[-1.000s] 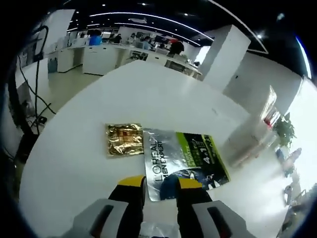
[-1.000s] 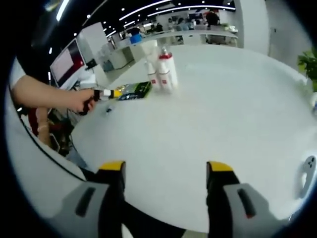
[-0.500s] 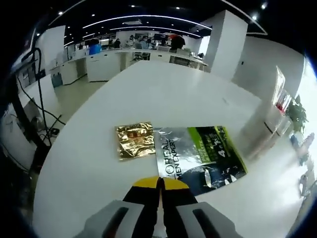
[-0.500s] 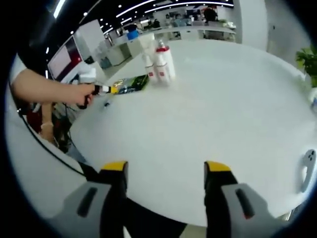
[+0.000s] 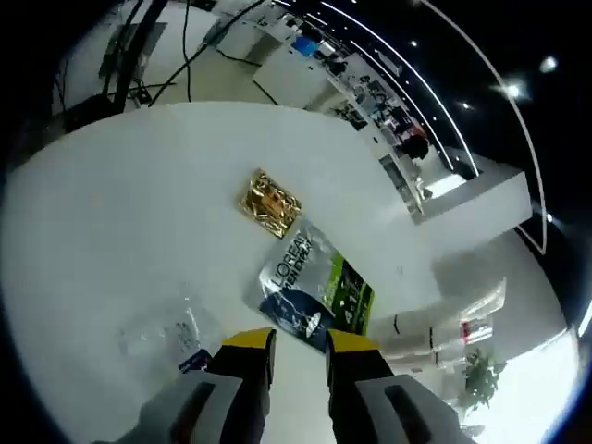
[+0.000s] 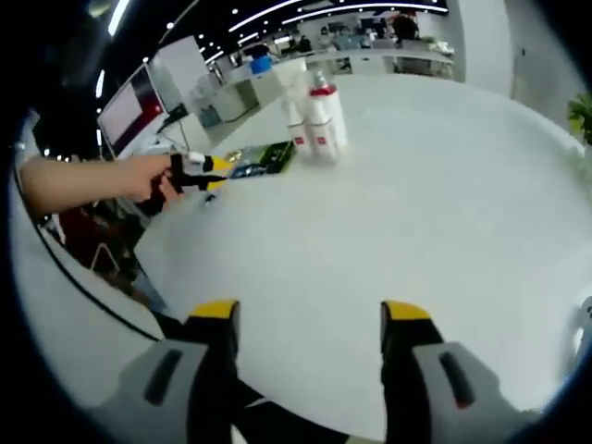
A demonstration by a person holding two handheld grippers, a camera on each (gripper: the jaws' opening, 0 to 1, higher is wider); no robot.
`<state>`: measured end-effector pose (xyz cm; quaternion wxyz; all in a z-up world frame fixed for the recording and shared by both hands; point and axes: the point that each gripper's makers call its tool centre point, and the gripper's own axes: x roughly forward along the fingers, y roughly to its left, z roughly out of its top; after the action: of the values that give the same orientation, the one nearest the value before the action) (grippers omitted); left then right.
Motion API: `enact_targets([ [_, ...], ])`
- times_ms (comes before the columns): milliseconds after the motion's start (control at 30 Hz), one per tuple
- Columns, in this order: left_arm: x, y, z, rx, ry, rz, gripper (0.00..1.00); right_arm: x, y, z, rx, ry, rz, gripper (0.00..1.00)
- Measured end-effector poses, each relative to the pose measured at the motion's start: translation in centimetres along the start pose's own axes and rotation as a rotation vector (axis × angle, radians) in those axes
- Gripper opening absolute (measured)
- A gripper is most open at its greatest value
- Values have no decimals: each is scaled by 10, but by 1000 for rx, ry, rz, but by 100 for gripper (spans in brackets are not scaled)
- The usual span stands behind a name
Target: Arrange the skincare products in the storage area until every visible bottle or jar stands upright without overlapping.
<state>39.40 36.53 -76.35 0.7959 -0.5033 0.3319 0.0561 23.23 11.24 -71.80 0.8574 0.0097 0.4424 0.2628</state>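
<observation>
Two bottles [image 6: 319,122] stand upright and side by side on the far part of the white table [image 6: 444,231] in the right gripper view, touching or nearly so; whether they overlap cannot be told at this size. Judged from that, the upright requirement appears met for the bottles, while the flat items near the table edge remain the work in hand. In the left gripper view, the silver and green sachet [image 5: 314,291] lies flat on the table with its near corner just ahead of the left gripper [image 5: 298,344]. The gold foil packet [image 5: 269,204] lies flat just beyond the sachet, touching or almost touching its far corner. A clear plastic wrapper [image 5: 162,333] lies flat to the side, apart from the sachet. The left gripper's jaws stand a narrow gap apart with nothing between them, so it is released. A hand [image 6: 139,180] holds that gripper low over the sachet area in the right gripper view. The right gripper [image 6: 302,314] hangs over the near table edge with jaws spread wide and empty, well apart from the bottles. No jar is visible.
</observation>
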Motion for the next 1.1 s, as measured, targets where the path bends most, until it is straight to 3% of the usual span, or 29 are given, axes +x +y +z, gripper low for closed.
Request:
enact_targets([
  [67,8,-17,-14,-78,2,-45,23,-1,0,-1,-6,3,2,63],
  [200,24,-30,-30,-76,-10,-65,26,-7,-9,-7,7,6,-10,63],
  [333,33,-27,-42,-215,-8,-15,26,-16,-19,-13,20,7,-33,63],
  [433,36,-26,-45,-256,-14,-11,23,-20,-26,-17,38,5,-49,63],
  [800,45,-26,-35,-434,-87,1,17,-25,-30,-25,67,2,-56,63],
  [1000,46,-13,-32,-454,-119,65,2,-32,-38,-29,80,4,-67,63],
  [1100,43,-11,-26,-459,-134,58,2,-36,-43,-32,80,8,-74,63],
])
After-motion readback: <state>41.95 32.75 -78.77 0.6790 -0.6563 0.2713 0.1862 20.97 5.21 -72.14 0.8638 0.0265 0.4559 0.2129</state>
